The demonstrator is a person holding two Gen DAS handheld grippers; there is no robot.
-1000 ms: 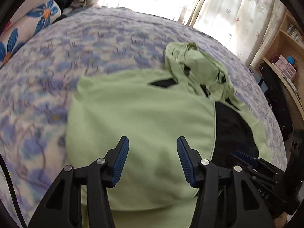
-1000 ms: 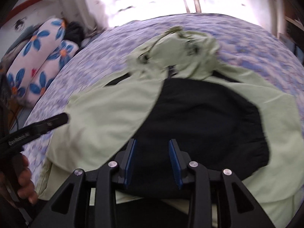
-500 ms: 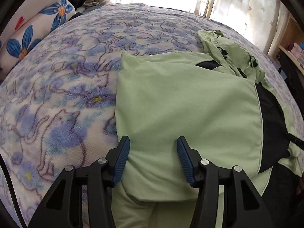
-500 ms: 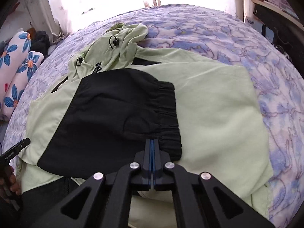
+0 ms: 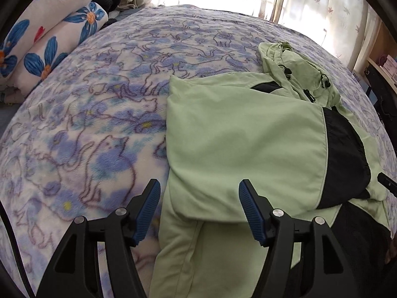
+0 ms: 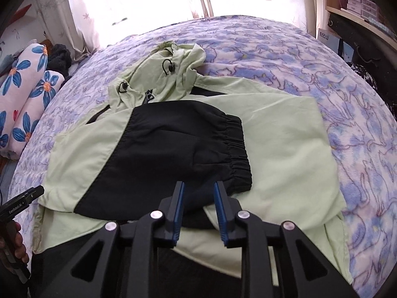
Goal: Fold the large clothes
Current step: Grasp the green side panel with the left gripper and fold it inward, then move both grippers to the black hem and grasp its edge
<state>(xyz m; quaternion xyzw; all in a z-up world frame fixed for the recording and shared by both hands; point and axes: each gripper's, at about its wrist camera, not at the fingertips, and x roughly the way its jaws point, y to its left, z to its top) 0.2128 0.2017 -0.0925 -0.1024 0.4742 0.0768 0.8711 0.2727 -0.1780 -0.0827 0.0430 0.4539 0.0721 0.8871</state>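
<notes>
Left wrist view gives me the green jacket (image 5: 238, 149) lying on the bed (image 5: 104, 124), its folded left edge running straight, with plenty of bare blanket beyond it. My left gripper (image 5: 198, 208) has just been opening; its fingers stand spread, nothing pinched. The right gripper (image 6: 198, 208) has just been parting too, narrow gap, above the black sleeve (image 6: 173, 154) without gripping. Jacket's near hem is cut off behind the grippers.
</notes>
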